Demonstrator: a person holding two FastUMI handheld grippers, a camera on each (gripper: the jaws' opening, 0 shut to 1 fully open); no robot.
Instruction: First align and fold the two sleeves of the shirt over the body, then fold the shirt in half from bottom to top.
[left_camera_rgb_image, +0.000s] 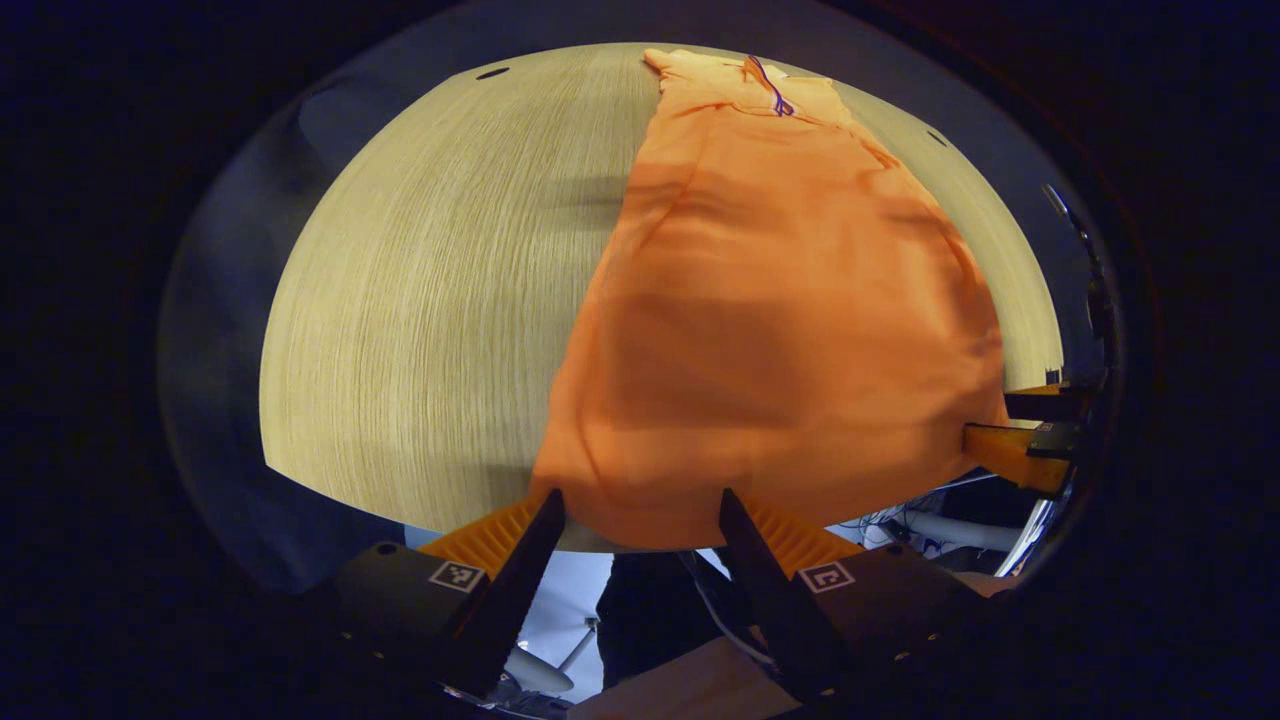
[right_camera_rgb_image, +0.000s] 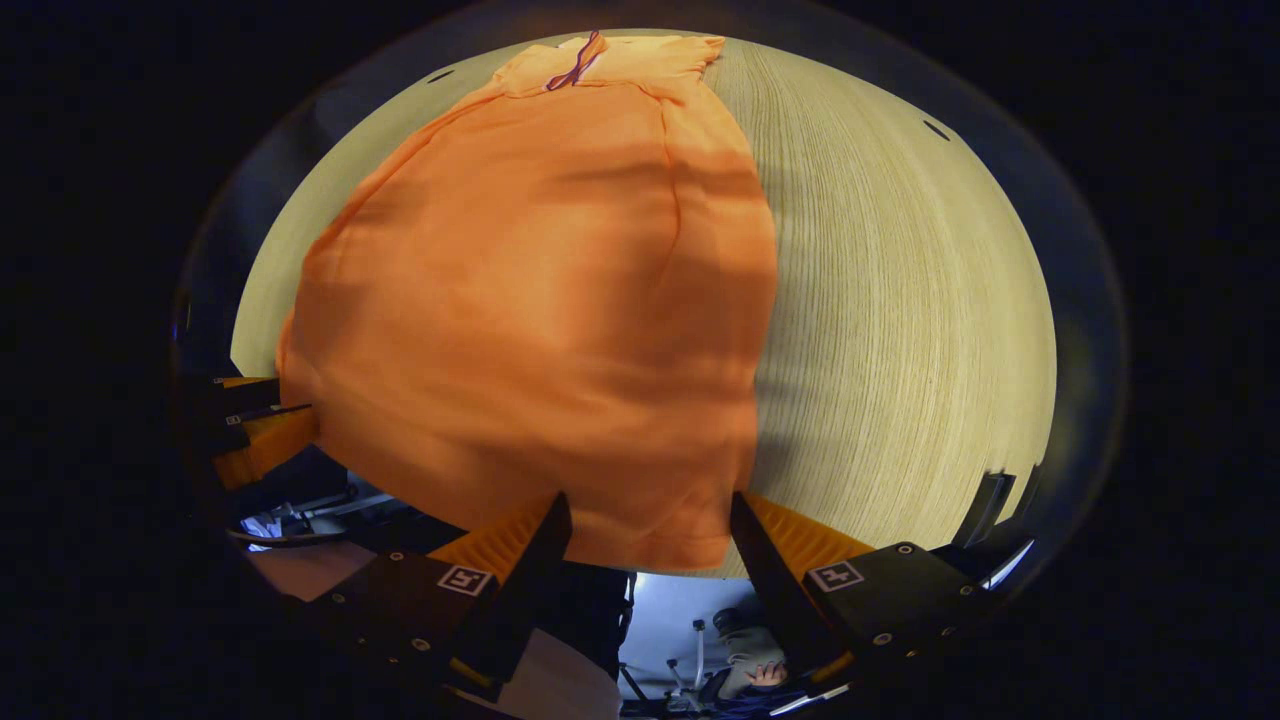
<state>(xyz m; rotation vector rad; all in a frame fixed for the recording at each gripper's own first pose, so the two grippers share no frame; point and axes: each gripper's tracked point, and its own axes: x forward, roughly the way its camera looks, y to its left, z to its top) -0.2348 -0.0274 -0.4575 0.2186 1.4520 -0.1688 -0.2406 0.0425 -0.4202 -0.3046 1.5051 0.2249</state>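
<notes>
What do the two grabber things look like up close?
Each gripper (left gripper, right gripper) has two long, flat, wedge-shaped fingers that narrow to a point. They stick out of boxy dark blocks with small screws. Each block wears a little square black-and-white marker, and ribbed orange plates sit beside the fingers.
</notes>
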